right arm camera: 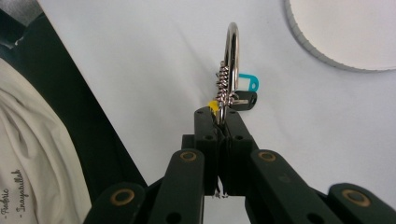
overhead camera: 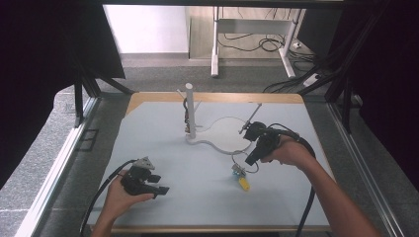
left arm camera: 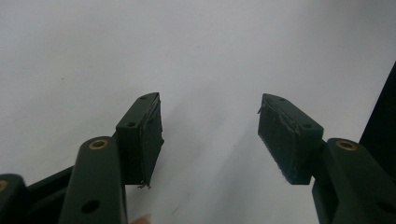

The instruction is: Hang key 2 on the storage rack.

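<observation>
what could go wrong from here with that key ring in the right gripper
1. The right gripper pinches only the thin edge of the metal ring, so the ring might twist or slip out.
2. The keys and tags dangle just above the table; they could swing or snag the ring's hanging loops.
3. The left gripper stands open and away, so it cannot steady the load.
</observation>
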